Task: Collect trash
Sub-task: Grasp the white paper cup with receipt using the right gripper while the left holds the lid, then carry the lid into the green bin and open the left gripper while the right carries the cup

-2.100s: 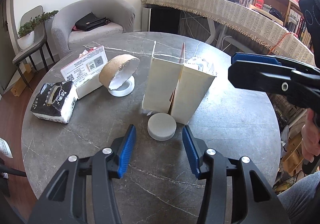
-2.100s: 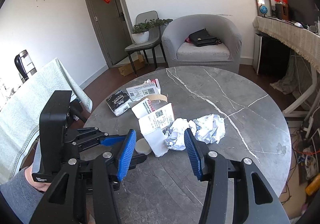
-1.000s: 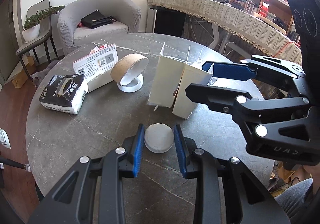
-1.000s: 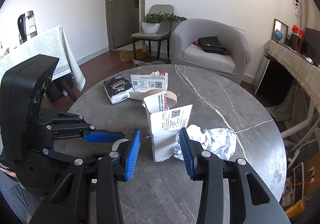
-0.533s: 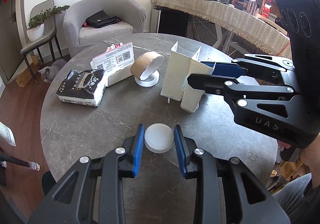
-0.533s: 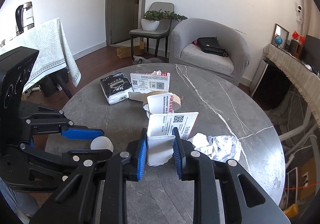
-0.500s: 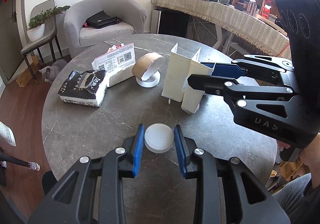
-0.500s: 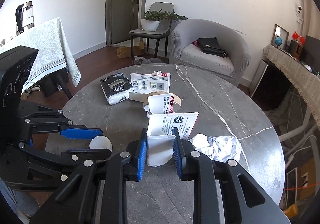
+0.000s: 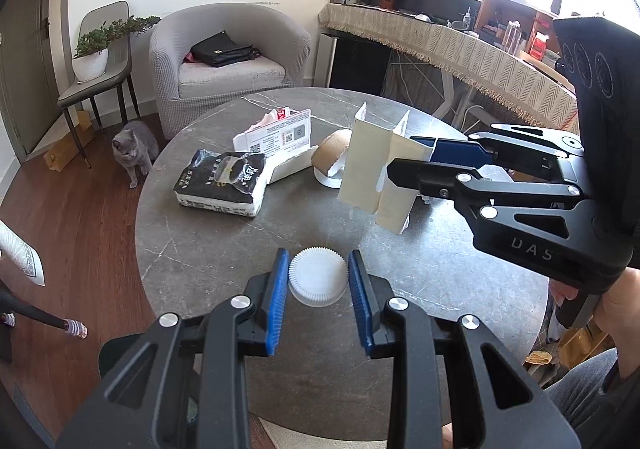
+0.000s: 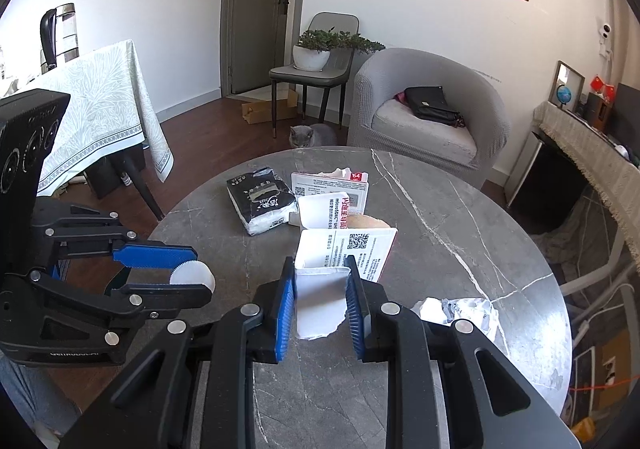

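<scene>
My left gripper (image 9: 318,285) is shut on a white ribbed lid (image 9: 318,281), held above the round grey marble table (image 9: 208,245). In the right wrist view the same lid (image 10: 191,275) shows between the left gripper's fingers. My right gripper (image 10: 320,303) is shut on a torn white cardboard box (image 10: 320,301), lifted off the table. From the left wrist view the box (image 9: 380,177) hangs at the right gripper's blue pads (image 9: 460,153). Crumpled white paper (image 10: 460,311) lies on the table at the right.
A black tissue pack (image 9: 222,185), an open white carton with a QR label (image 9: 280,147) and a brown tape roll (image 9: 332,155) lie on the far table half. A grey cat (image 9: 130,149) sits on the wood floor by the armchair (image 9: 228,61). A person's hand (image 9: 616,313) holds the right gripper.
The right gripper closed on the white box and raised it. The left gripper, holding the lid, drew back and up from the table; the table items look farther away.
</scene>
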